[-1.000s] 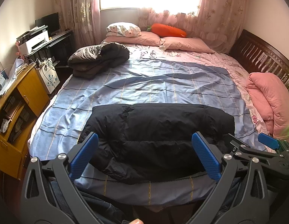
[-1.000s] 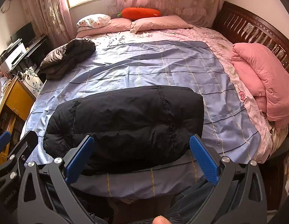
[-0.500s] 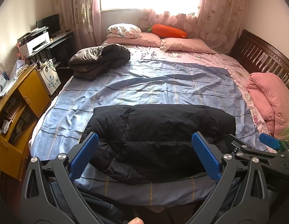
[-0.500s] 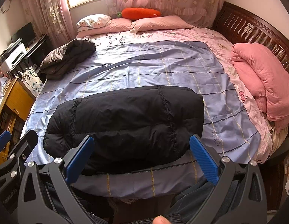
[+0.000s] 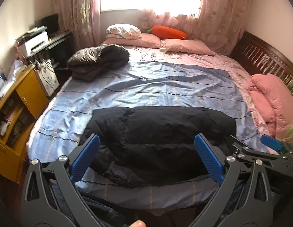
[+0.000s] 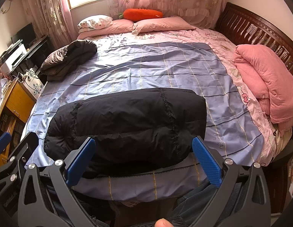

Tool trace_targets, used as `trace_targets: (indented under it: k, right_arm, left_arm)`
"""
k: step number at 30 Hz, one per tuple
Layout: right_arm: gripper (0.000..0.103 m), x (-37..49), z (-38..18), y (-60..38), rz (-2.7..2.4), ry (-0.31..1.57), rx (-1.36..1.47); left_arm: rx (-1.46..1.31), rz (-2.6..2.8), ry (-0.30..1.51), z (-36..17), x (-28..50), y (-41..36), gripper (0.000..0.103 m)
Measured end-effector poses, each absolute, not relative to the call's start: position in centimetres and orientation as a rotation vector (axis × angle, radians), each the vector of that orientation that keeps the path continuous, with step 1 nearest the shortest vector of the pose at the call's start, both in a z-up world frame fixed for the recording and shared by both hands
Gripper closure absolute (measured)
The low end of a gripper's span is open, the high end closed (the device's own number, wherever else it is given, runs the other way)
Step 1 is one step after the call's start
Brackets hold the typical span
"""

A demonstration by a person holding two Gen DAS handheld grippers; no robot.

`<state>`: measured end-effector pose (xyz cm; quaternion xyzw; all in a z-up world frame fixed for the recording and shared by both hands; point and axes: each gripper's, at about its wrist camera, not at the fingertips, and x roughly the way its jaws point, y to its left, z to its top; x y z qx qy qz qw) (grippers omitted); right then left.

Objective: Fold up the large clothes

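Black quilted puffer jacket (image 6: 127, 124), folded into a thick oblong, lies across the near end of the blue striped sheet (image 5: 155, 87), its long side parallel to the bed's near edge. Left gripper (image 5: 147, 158) and right gripper (image 6: 143, 159), each with blue ribbed pads, hover side by side over the jacket's near edge, jaws spread wide and holding nothing. A narrow strip of sheet shows between jacket and bed edge. Beyond the jacket, the sheet lies bare toward the pink pillows (image 6: 146, 25) and orange carrot-shaped cushion (image 6: 142, 14). Left of the jacket and farther back rests a folded dark brown padded coat (image 5: 98, 61); right of the jacket a rolled pink quilt (image 6: 265, 81) lies against the dark wooden bed rail (image 6: 260, 32). A yellow wooden cabinet (image 5: 19, 102) stands off the bed's left edge.
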<state>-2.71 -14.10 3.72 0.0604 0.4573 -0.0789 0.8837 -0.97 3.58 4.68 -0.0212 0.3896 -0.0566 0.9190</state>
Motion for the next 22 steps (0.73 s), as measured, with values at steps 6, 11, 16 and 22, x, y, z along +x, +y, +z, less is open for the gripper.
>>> trace_targets:
  k: [6,11,16,22]
  right_arm:
    - [0.001,-2.7,3.7,-14.1,-0.170,0.953,0.122]
    - [0.001,-2.5,3.5,-14.1,-0.187,0.963,0.116]
    - [0.001,-2.5,3.6,-14.1,-0.181,0.959,0.128]
    - [0.001,-2.1,3.3,-13.9,-0.183,0.967,0.128]
  left_arm:
    - [-0.070,-0.174,0.828,4.1,-0.3,3.7,0.002]
    - [0.006,-0.137,0.777,4.3,-0.6,3.0,0.002]
    - [0.014,-0.143,0.758,4.9,-0.7,2.7,0.002]
    - [0.004,-0.150,0.766,4.4,-0.4,3.0,0.002]
